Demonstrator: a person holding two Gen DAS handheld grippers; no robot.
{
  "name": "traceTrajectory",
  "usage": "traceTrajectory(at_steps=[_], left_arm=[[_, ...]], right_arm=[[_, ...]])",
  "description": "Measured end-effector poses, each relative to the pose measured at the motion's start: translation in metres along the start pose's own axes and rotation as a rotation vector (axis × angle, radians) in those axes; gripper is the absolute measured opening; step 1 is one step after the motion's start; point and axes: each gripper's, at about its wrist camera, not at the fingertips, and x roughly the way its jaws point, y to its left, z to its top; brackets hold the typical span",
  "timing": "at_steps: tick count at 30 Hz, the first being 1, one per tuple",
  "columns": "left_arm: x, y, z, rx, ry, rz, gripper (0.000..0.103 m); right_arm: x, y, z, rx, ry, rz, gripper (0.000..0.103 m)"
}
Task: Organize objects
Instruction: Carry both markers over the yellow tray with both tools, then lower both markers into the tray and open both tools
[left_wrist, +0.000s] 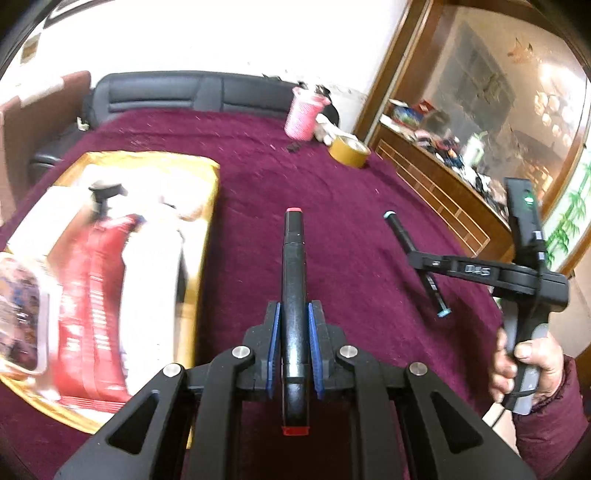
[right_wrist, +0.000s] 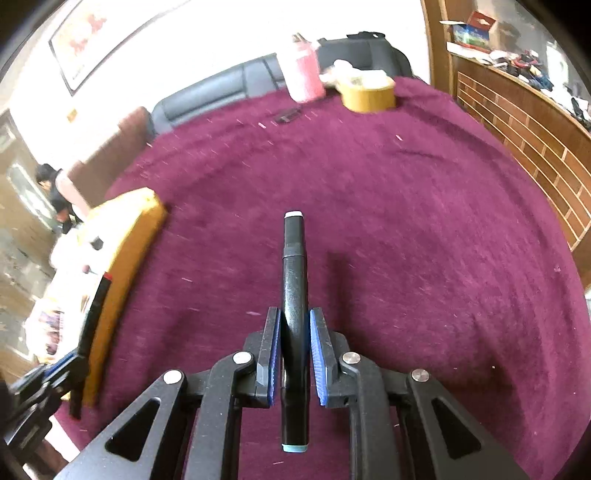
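Observation:
My left gripper (left_wrist: 294, 325) is shut on a black marker with red ends (left_wrist: 293, 273), held above the maroon tablecloth (left_wrist: 332, 206). My right gripper (right_wrist: 294, 328) is shut on a black marker with pale blue ends (right_wrist: 293, 280). The right gripper also shows in the left wrist view (left_wrist: 417, 258) at right, gripping its marker (left_wrist: 400, 232). The left gripper shows at the lower left of the right wrist view (right_wrist: 79, 365) with its red-tipped marker (right_wrist: 98, 299). A gold box (left_wrist: 147, 162) with a red bottle (left_wrist: 96, 295) and other items lies at left.
A pink cup (left_wrist: 304, 112) and a tape roll (left_wrist: 349, 150) stand at the far edge; they also show in the right wrist view, the cup (right_wrist: 303, 72) beside the tape roll (right_wrist: 369, 92). A black sofa (left_wrist: 177, 92) is behind the table. A wooden cabinet (left_wrist: 436, 184) stands at right.

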Motion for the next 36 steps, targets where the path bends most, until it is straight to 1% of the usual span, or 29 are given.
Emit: traceTrajectory(at_steps=[3,7,11,17,19,23,29,36], left_arm=[[-0.019,0.019,0.01,-0.009,-0.04,0.04,0.014],[-0.033,0.049,0.027,-0.015,-0.073,0.117,0.014],[-0.036,0.076,0.043,-0.006,-0.082,0.186,0.014],[-0.017,0.107,0.07,-0.01,-0.048,0.229,0.014],[-0.009,0.115,0.076,-0.014,-0.027,0.231,0.014],[0.013,0.129,0.088,-0.025,0.02,0.234,0.014],[0.039,0.16,0.099,-0.109,0.086,0.228,0.014],[0.056,0.182,0.1,-0.182,0.129,0.238,0.014]], right_arm=[[-0.014,0.024,0.01,-0.018,-0.029,0.07,0.017],[-0.014,0.062,0.027,-0.044,-0.023,0.163,0.017],[0.0,0.101,0.04,-0.077,0.003,0.219,0.017],[0.039,0.155,0.061,-0.109,0.067,0.28,0.017],[0.057,0.173,0.068,-0.12,0.101,0.294,0.017],[0.086,0.201,0.08,-0.149,0.143,0.288,0.018],[0.129,0.229,0.092,-0.179,0.212,0.285,0.018],[0.166,0.254,0.092,-0.2,0.272,0.284,0.018]])
